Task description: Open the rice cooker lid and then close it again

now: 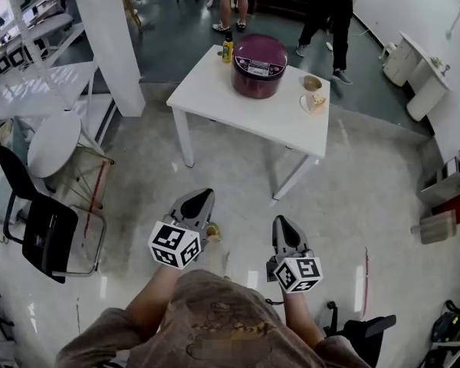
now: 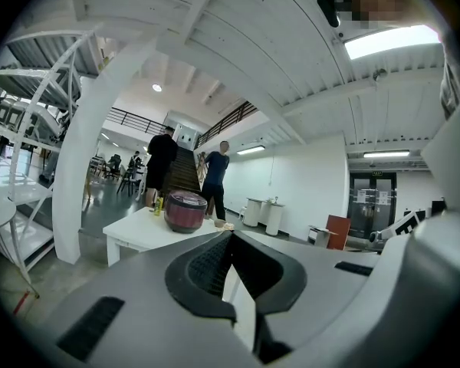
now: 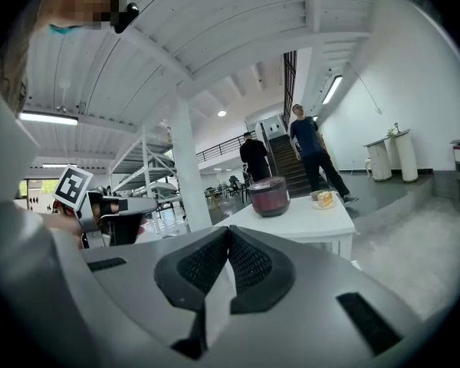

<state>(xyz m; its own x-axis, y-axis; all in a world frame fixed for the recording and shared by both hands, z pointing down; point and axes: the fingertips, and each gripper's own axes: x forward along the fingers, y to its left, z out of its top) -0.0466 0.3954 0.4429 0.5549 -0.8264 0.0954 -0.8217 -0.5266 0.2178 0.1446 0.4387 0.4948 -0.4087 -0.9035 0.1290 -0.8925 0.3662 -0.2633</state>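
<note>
I see a round, glossy maroon rice cooker (image 1: 258, 66) on a white table (image 1: 215, 90), polished floor (image 1: 368, 182) below. My left gripper (image 1: 202, 200) and right gripper (image 1: 281, 224) are pressed together, empty.

1. Bench (image 1: 238, 113): white, rectangular, on straight legs; stands on a pale glossy floor (image 1: 353, 175).
2. Rice cooker (image 1: 258, 66): round, maroon, lid down; upright near the bench's far edge.
3. Bottle (image 1: 228, 50): small, yellow, dark cap; upright just beside the cooker, at the far corner.
4. Bowl (image 1: 313, 83): small; right of the cooker.
5. Plate (image 1: 303, 104): white, carrying a cake (image 1: 317, 100) slice; just beside the bowl, by the right edge.
</note>
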